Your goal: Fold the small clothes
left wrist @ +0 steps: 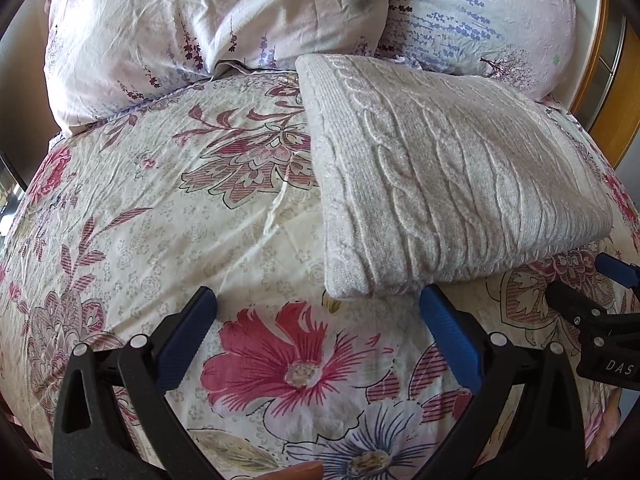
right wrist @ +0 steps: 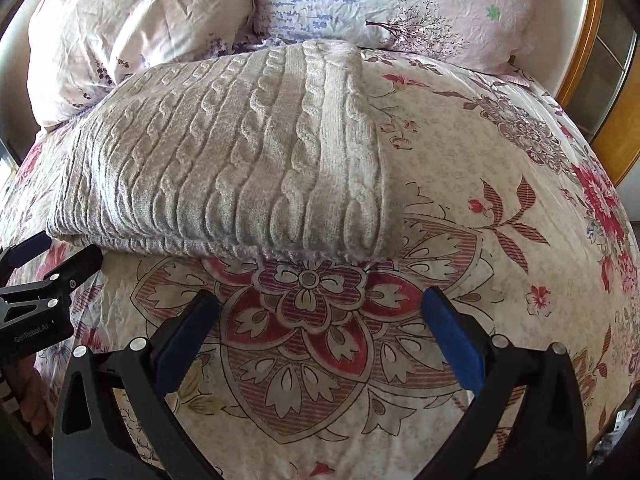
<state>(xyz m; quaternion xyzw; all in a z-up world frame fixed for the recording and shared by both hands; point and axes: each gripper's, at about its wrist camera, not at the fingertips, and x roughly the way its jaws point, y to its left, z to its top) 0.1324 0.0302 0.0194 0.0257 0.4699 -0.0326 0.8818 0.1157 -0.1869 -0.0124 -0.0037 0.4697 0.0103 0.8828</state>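
A cream cable-knit sweater (left wrist: 440,176) lies folded into a neat rectangle on the floral bedspread (left wrist: 160,200). It also shows in the right wrist view (right wrist: 240,160), up and to the left. My left gripper (left wrist: 318,300) is open and empty, just in front of the sweater's near left corner. My right gripper (right wrist: 320,300) is open and empty, just in front of the sweater's near edge. The right gripper shows at the right edge of the left wrist view (left wrist: 592,300), and the left gripper shows at the left edge of the right wrist view (right wrist: 44,272).
Two floral pillows (left wrist: 200,28) (left wrist: 480,20) lie behind the sweater at the head of the bed. A wooden bed frame (right wrist: 588,48) runs along the right side. Bare bedspread (right wrist: 500,168) spreads right of the sweater.
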